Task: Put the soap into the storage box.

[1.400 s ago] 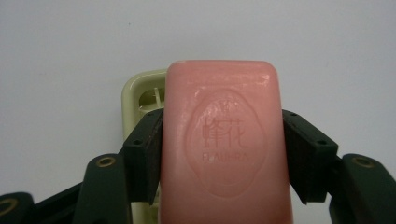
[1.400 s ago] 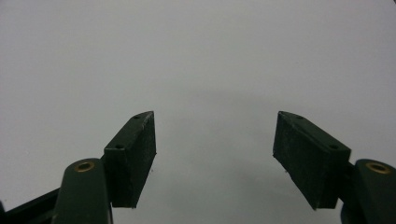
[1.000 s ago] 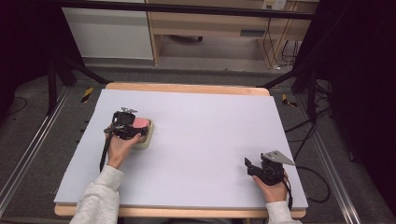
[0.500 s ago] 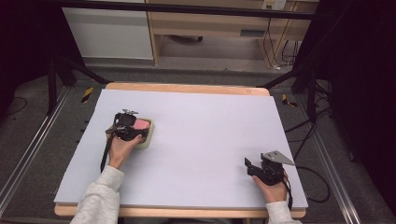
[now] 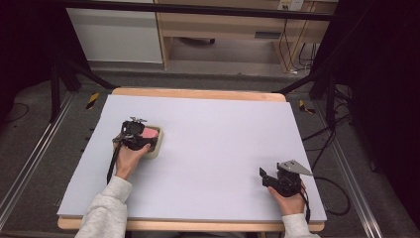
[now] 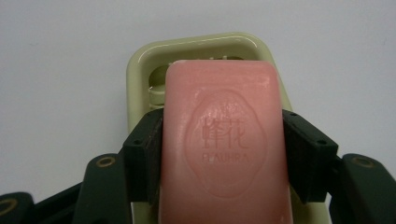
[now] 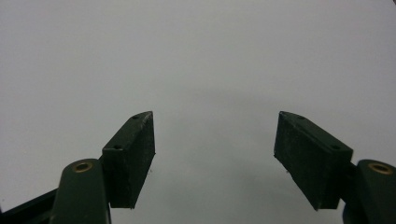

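Observation:
A pink soap bar (image 6: 223,140) with an embossed stamp lies over a pale green soap dish (image 6: 140,65). My left gripper (image 6: 223,154) is shut on the soap bar, one black jaw pressed to each long side. From above, the soap bar (image 5: 150,133) and the soap dish (image 5: 155,148) sit at the table's left, with my left gripper (image 5: 138,138) over them. My right gripper (image 5: 265,177) rests near the front right of the table; its own view shows the right gripper (image 7: 215,158) open, with only bare white surface between the jaws.
The white table top (image 5: 213,139) has a wooden edge (image 5: 198,93) at the back. Black stand legs (image 5: 317,74) and cables (image 5: 327,144) are on the floor to the right, and a wooden cabinet (image 5: 223,29) stands behind the table.

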Available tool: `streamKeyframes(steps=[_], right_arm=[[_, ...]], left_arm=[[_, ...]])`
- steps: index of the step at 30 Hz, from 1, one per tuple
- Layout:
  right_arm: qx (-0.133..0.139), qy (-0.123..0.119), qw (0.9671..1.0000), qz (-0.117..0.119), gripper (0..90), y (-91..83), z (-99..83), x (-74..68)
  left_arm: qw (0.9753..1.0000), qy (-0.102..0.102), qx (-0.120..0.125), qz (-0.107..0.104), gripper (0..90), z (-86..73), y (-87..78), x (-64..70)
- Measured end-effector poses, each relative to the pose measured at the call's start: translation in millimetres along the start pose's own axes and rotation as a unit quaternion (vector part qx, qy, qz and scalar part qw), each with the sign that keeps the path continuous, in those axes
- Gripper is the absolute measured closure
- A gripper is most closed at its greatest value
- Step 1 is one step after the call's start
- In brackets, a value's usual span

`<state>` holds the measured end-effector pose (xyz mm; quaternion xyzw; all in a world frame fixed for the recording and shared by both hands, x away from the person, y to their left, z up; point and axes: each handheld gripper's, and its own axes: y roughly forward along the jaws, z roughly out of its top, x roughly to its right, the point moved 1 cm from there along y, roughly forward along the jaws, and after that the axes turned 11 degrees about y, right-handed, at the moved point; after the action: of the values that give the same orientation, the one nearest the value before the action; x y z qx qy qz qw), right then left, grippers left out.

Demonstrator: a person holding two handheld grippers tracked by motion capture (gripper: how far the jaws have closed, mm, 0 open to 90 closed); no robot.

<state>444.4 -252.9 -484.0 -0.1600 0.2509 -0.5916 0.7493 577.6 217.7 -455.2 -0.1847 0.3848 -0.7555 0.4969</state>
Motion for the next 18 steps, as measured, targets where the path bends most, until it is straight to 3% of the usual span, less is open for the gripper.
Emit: streamKeyframes(steps=[16, 18], right_arm=[[-0.002, 0.000, 1.0000, 0.001, 27.6, 0.1, -0.2, -0.4], [-0.001, -0.002, 1.0000, 0.000, 27.6, 0.1, -0.2, -0.2]], left_arm=[[0.9999, 0.010, -0.001, 0.006, 37.1, -0.1, 0.5, 1.6], [0.9999, 0.009, 0.009, 0.006, 36.0, 0.5, -1.8, 1.4]])
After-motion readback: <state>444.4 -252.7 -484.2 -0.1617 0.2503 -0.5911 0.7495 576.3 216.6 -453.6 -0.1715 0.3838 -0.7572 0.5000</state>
